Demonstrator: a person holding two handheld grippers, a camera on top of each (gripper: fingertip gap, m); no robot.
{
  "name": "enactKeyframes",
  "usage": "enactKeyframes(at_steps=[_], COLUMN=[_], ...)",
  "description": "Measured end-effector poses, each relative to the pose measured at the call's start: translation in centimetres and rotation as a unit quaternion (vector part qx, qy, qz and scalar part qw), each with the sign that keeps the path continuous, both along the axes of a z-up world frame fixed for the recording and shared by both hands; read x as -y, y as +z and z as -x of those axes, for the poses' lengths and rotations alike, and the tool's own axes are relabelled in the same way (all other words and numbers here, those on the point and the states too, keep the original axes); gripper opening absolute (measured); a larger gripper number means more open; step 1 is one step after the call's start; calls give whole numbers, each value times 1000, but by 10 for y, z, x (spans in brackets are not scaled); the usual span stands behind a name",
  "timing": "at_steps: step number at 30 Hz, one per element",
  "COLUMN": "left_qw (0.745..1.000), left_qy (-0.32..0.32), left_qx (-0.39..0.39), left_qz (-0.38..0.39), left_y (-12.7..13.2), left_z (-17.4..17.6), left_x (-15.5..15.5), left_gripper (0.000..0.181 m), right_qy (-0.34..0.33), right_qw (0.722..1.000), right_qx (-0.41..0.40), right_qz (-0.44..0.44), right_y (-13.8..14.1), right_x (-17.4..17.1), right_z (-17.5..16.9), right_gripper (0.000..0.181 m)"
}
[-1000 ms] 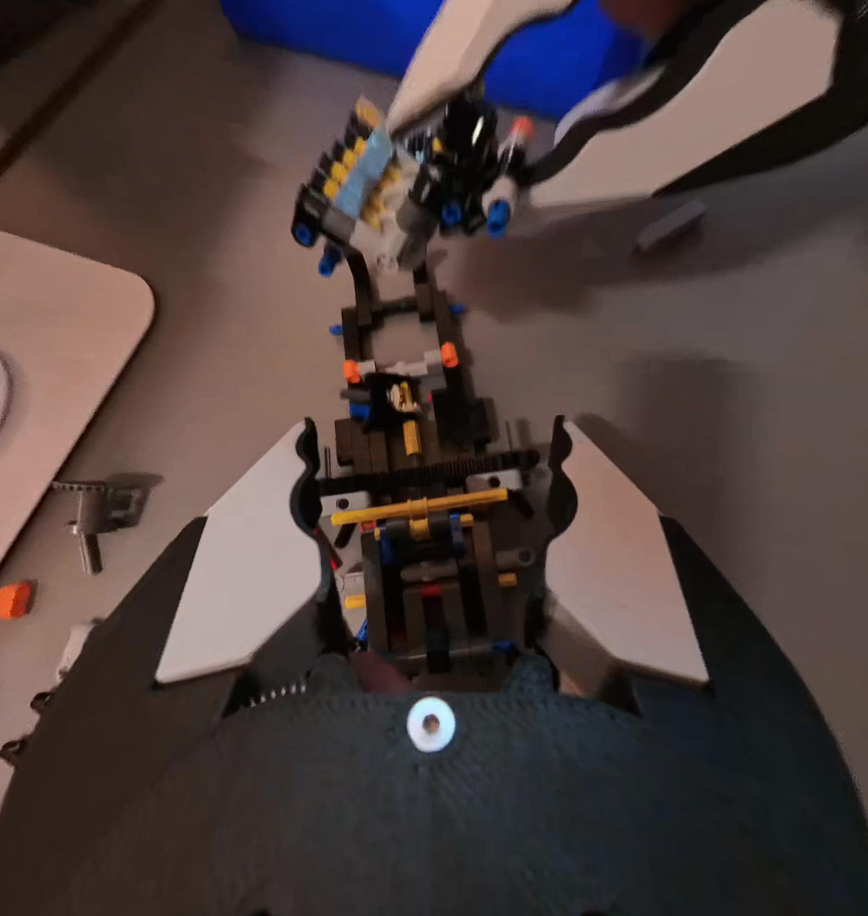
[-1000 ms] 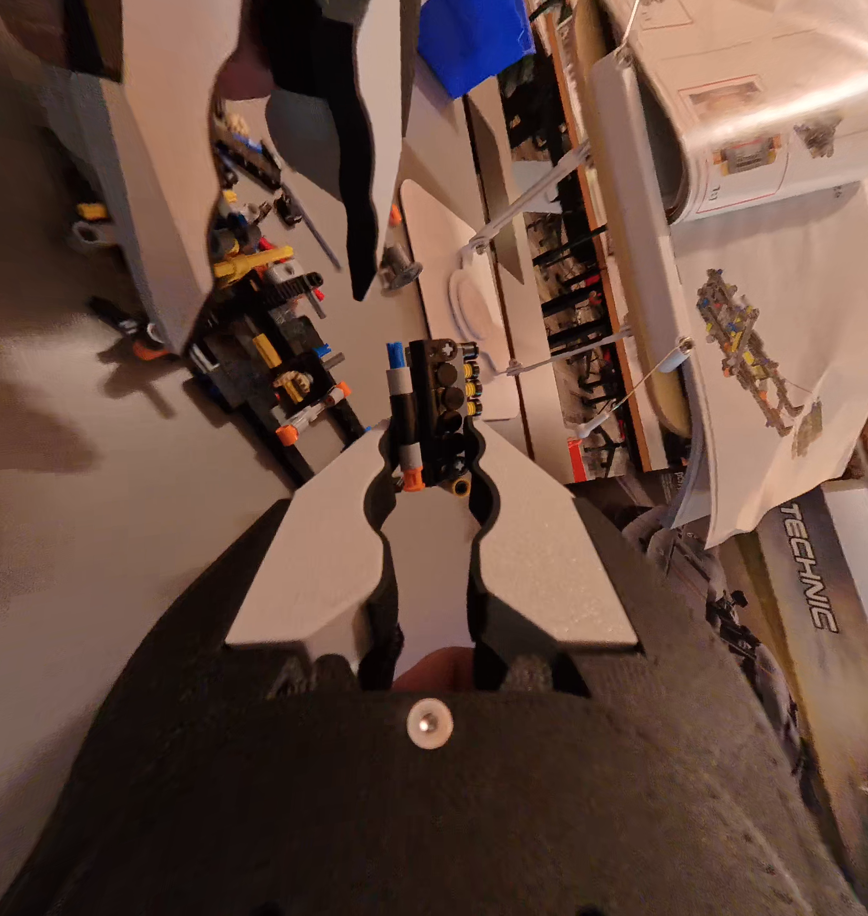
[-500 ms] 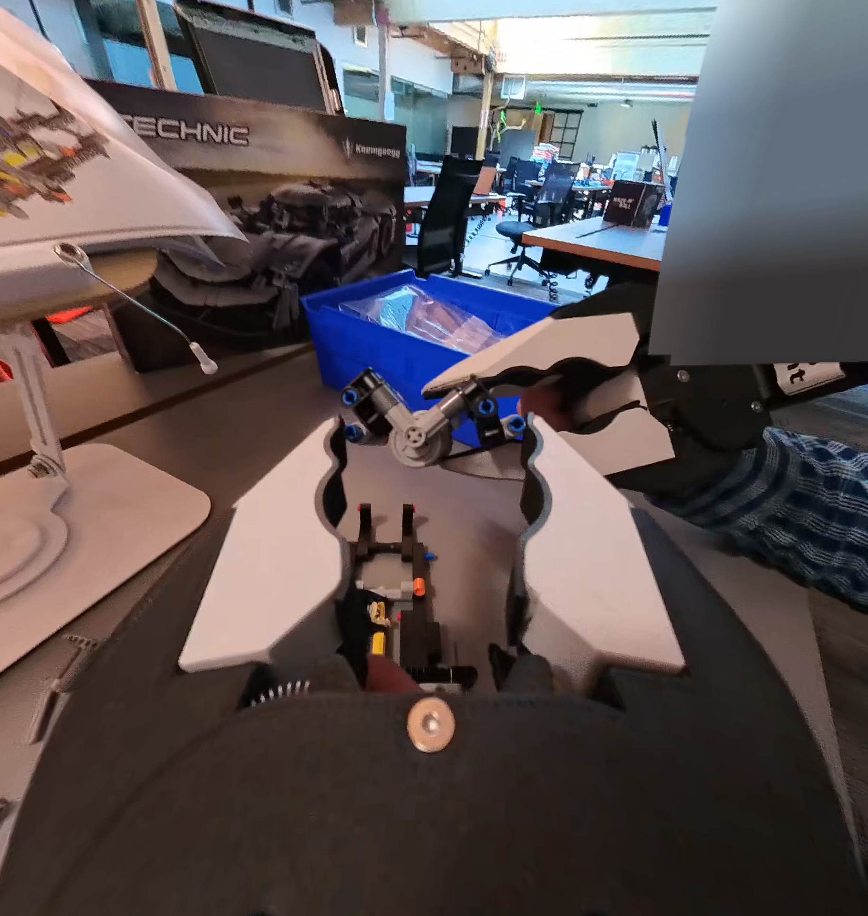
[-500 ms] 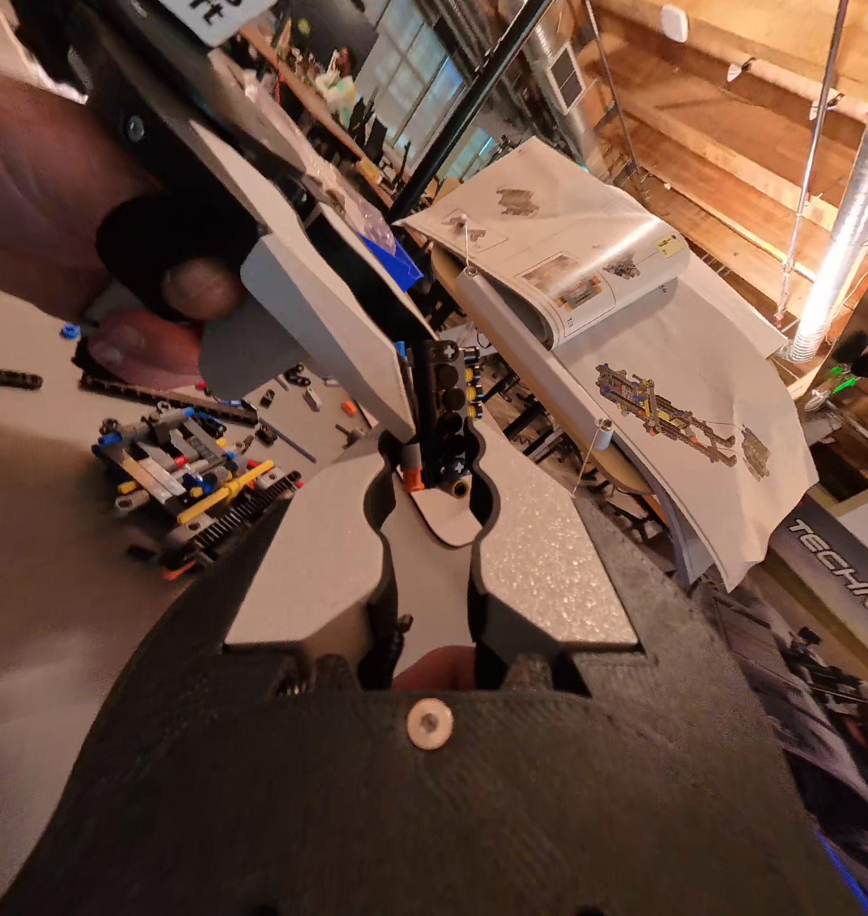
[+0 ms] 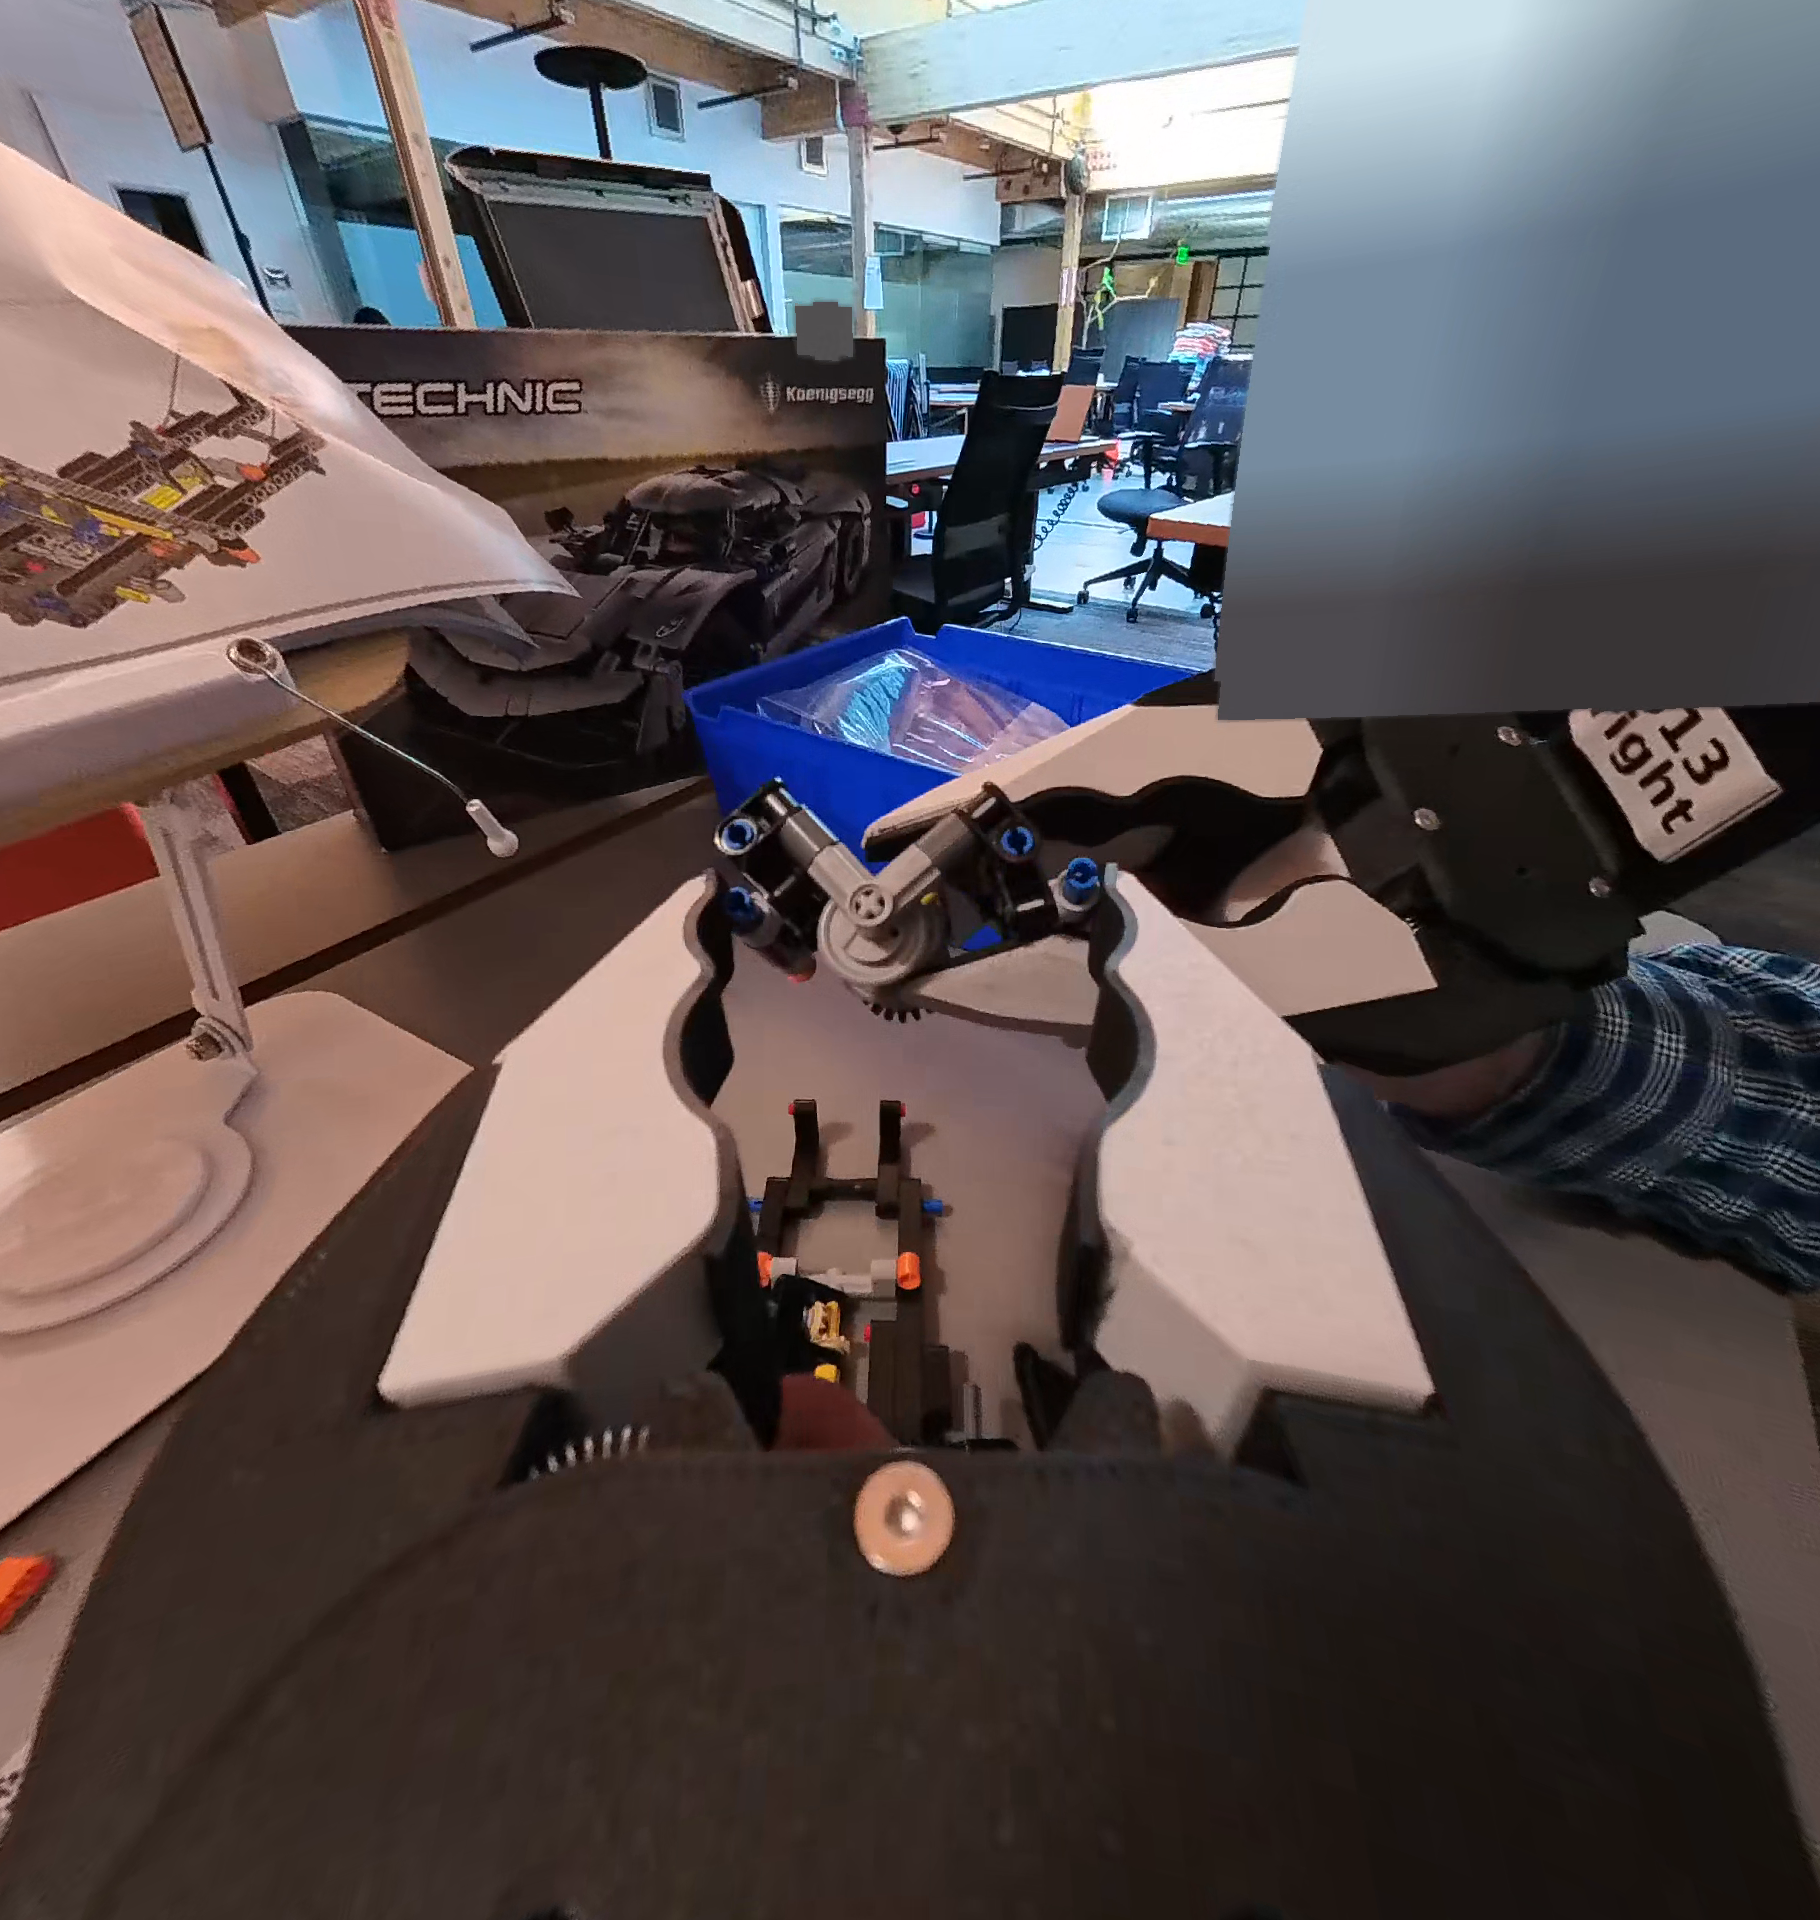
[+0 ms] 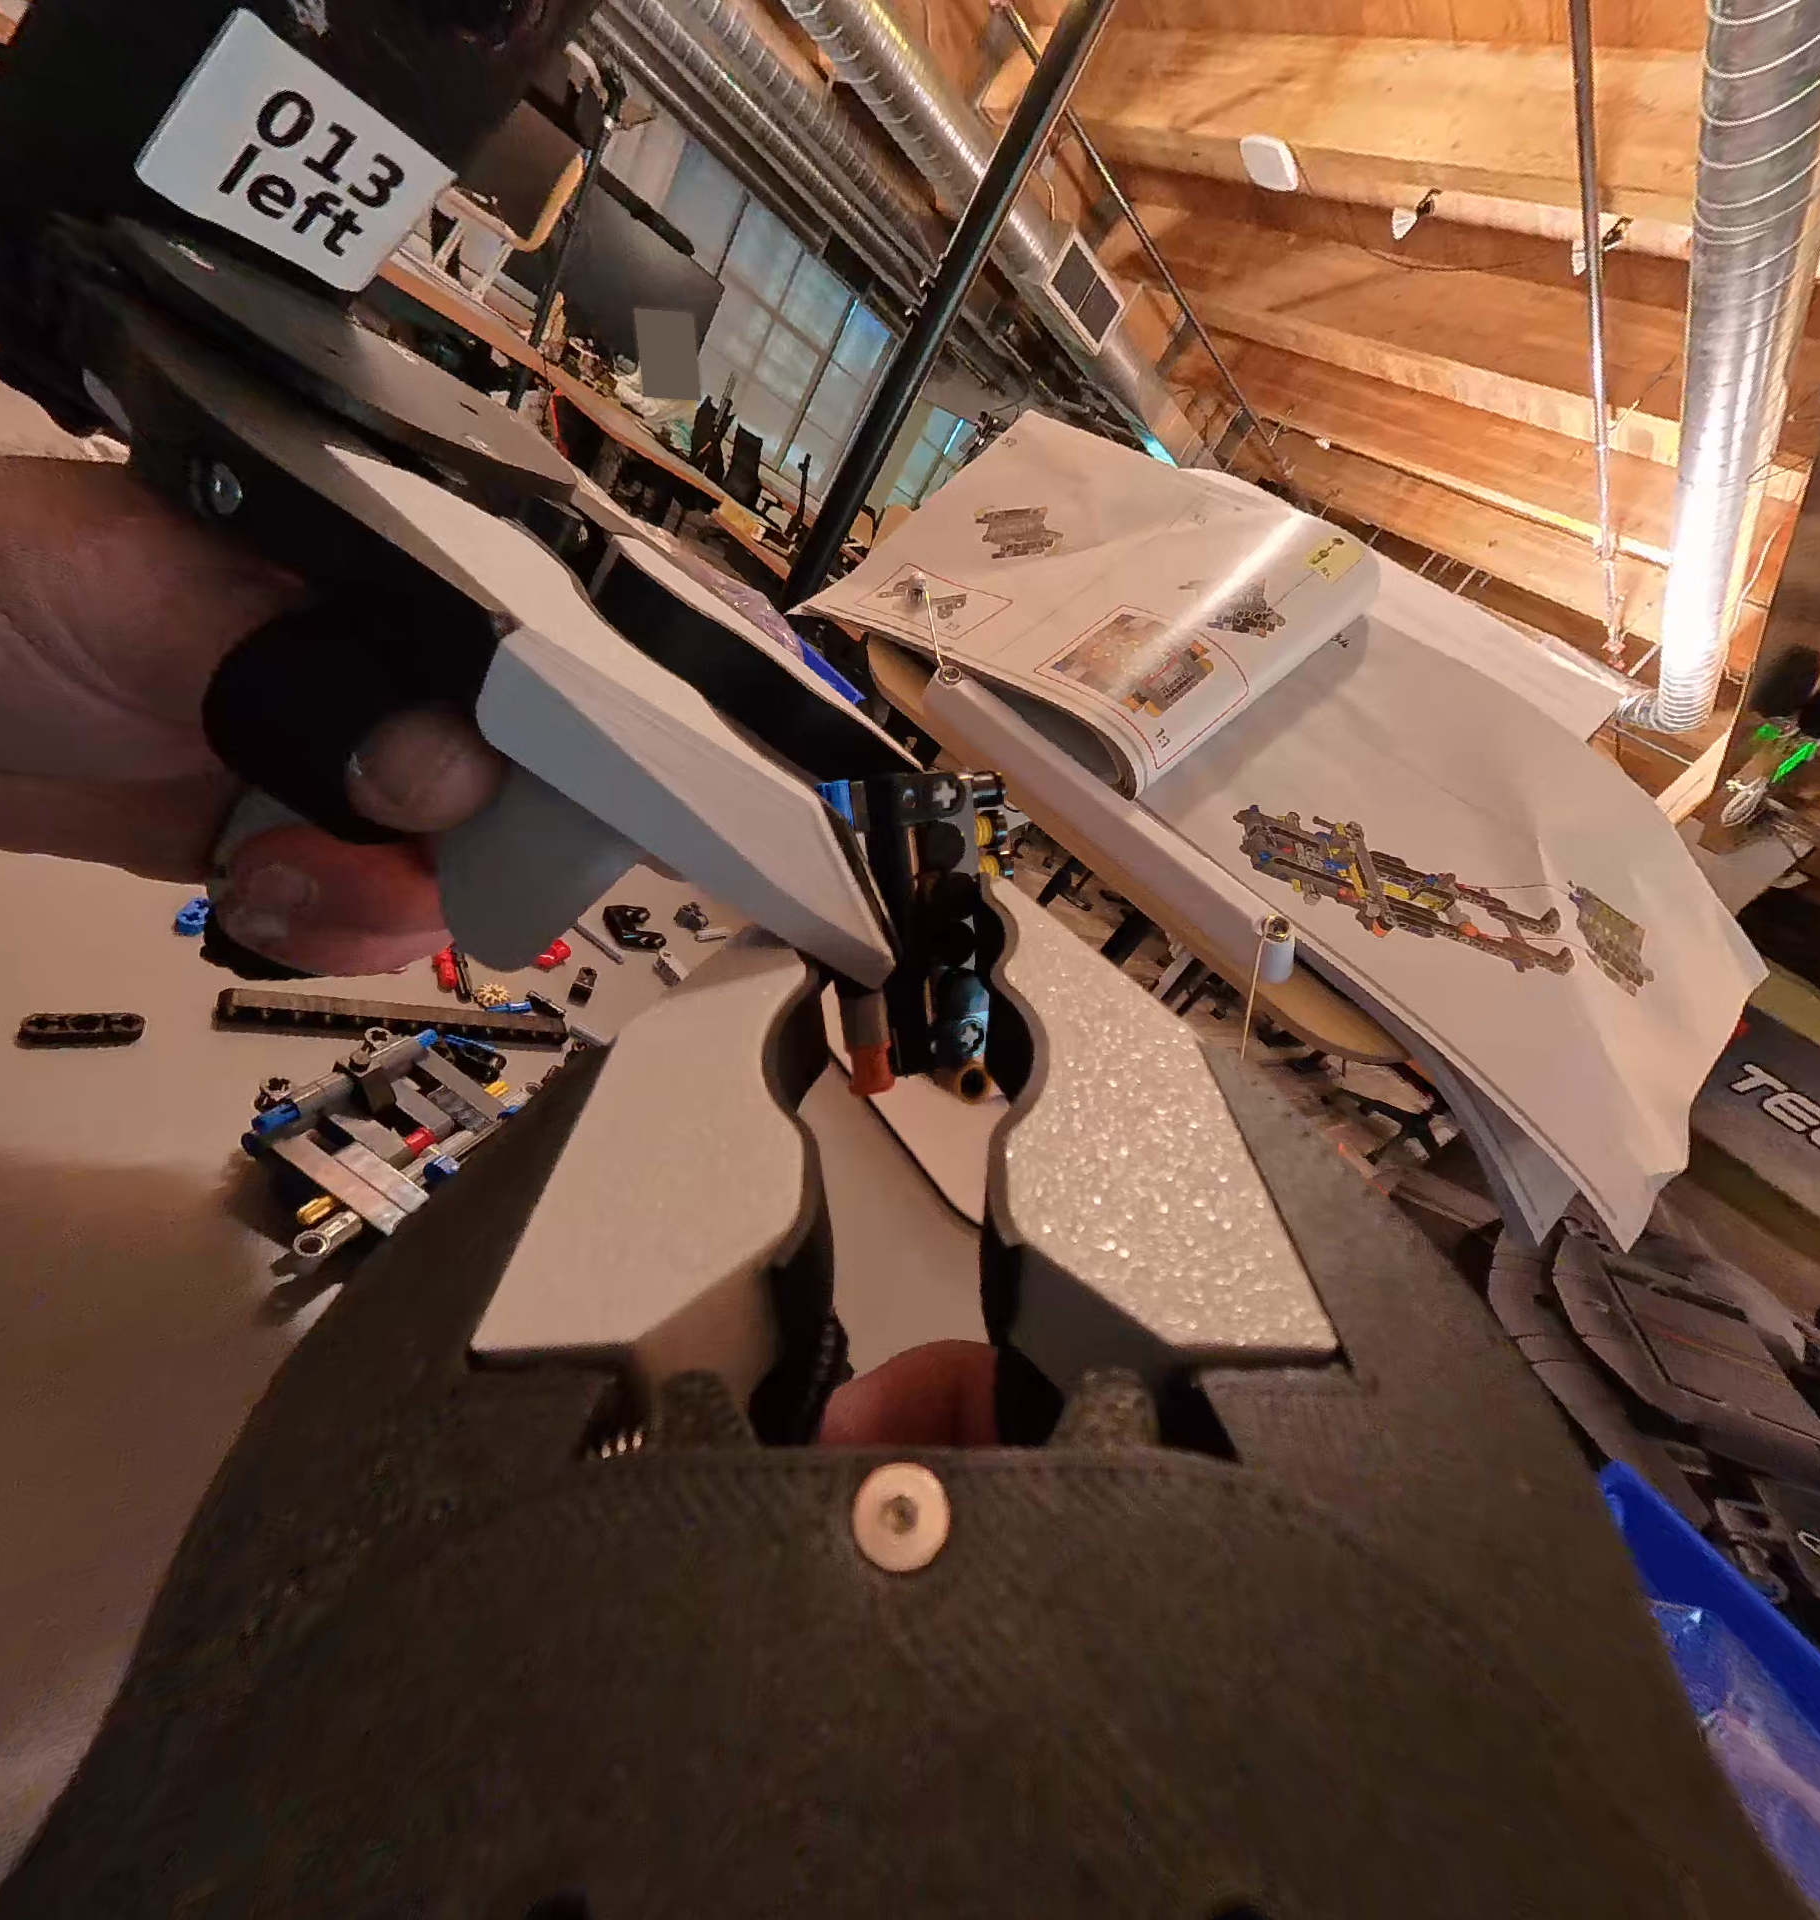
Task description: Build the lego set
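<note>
The grey table (image 5: 937,1070) fills the lower half of the left wrist view, and on it, at the upper left, stands a book stand (image 5: 158,1091) with an open instruction booklet (image 5: 137,488). Behind that, upper centre, leans the dark set box (image 5: 615,540), with a blue bin (image 5: 781,758) of plastic bags just right of it. The left gripper (image 5: 906,925) sits at frame centre with its fingers spread wide and gripping nothing. Low between them, on the table, lies the long black chassis (image 5: 844,1247) with orange and yellow bits. Just beyond its fingertips the right gripper (image 5: 947,894) reaches in from the right edge, clenched on a small sub-assembly (image 5: 864,883) of black beams, a grey gear housing and blue pins, held in the air above the chassis's far end. In the right wrist view the right gripper (image 6: 906,997) pinches that sub-assembly (image 6: 932,935) upright at centre frame, with a left gripper finger (image 6: 677,790) beside it; whether they touch is unclear. At the left edge loose parts lie scattered: a long black beam (image 6: 386,1013), a short one (image 6: 80,1027) and a small tan gear (image 6: 492,995).
</note>
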State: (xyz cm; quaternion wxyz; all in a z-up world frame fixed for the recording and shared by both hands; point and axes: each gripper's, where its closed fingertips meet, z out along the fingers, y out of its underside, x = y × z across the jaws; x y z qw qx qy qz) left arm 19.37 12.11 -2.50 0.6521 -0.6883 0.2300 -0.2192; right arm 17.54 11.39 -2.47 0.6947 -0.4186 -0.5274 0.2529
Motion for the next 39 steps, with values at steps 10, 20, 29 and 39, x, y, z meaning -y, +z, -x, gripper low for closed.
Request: enactKeyframes(at_steps=[10,20,29,39], left_qw=[1000,1000,999,993], left_qy=[1,-5,-9,-67], left_qx=[8,20,40,93], left_qz=[-2,-4,-2,-18], left_y=[4,5,6,20], left_z=[0,0,0,13], left_x=[2,4,5,12], left_gripper=[65,60,58,58], right_qy=[-5,-22,-36,69], right_qw=[1000,999,999,996], right_qx=[-5,-3,-7,46], right_qz=[-2,-23,-40,24], right_y=[5,8,10,17], right_x=[0,-1,-1,21], right_z=[0,-1,-1,-10], right_gripper=[26,29,31,53])
